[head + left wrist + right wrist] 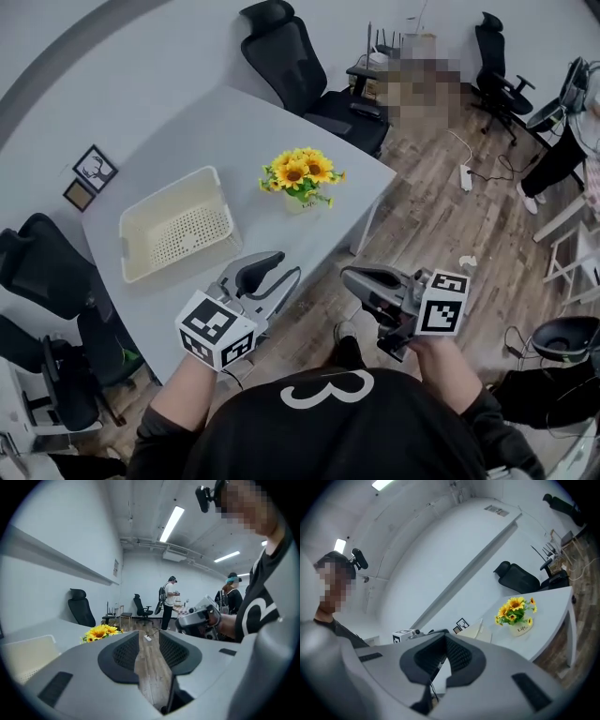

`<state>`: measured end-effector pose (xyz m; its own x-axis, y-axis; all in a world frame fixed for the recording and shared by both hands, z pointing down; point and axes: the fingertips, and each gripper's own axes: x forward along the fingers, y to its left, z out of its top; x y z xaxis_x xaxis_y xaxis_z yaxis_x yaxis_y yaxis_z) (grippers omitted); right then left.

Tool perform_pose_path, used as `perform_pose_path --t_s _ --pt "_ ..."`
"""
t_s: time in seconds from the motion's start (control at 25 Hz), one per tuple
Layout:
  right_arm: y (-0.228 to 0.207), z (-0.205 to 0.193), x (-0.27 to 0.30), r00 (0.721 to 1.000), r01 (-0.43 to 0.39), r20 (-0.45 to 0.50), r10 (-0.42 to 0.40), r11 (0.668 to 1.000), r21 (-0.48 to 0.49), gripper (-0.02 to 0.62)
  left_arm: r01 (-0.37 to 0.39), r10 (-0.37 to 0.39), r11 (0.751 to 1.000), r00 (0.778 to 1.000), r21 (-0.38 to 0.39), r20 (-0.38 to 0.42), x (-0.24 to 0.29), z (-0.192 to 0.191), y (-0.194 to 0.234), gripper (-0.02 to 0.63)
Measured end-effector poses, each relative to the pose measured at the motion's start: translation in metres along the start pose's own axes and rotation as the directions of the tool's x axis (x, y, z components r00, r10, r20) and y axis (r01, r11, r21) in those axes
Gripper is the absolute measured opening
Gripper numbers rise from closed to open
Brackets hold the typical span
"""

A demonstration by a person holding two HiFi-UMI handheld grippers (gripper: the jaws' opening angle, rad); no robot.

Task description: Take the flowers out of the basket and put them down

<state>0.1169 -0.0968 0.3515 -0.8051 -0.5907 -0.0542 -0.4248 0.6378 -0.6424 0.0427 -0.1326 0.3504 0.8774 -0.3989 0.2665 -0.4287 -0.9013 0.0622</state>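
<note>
Hovering off table (187,131), left gripper (286,265) jaws apart and empty, right gripper (346,274) jaws together, flowers (302,173) standing near basket (164,195).

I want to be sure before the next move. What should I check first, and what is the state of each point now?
1. Flowers out of the basket: ok. The sunflowers stand on the table, apart from the basket.
2. Basket empty: ok, only its perforated bottom shows.
3. Flowers upright: ok, their small pot stands straight.
4. Left gripper free: ok, jaws apart, nothing between them.
5. Right gripper free: ok, jaws together at the tips, nothing held.
6. Grippers clear of the table: ok, both hang off its near edge, close to the person's body.
</note>
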Motion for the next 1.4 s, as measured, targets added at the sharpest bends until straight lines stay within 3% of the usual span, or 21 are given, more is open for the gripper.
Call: perform_pose_path --t_s 0.28,0.52,0.72,1.4 --pt "0.083 -0.029 0.013 0.999 -0.037 -0.026 0.033 0.982 -0.187 0.008 0.074 -0.056 0.99 0.988 -0.124 0.146 -0.065 0.022 -0.049 0.063" --pt "0.133 -0.055 0.018 0.997 -0.061 -0.063 0.043 0.948 -0.312 0.008 0.136 -0.11 0.981 0.977 -0.135 0.182 -0.098 0.017 -0.085 0.018" --pt "0.141 -0.069 0.016 0.997 -0.013 -0.072 -0.01 0.947 -0.321 0.008 0.172 -0.139 0.971 0.971 -0.167 0.193 -0.114 0.008 -0.102 0.012" --pt "0.161 -0.089 -0.008 0.999 0.016 -0.042 -0.033 0.929 -0.369 0.008 0.198 -0.18 0.97 0.975 -0.139 0.127 -0.12 -0.012 -0.138 0.012"
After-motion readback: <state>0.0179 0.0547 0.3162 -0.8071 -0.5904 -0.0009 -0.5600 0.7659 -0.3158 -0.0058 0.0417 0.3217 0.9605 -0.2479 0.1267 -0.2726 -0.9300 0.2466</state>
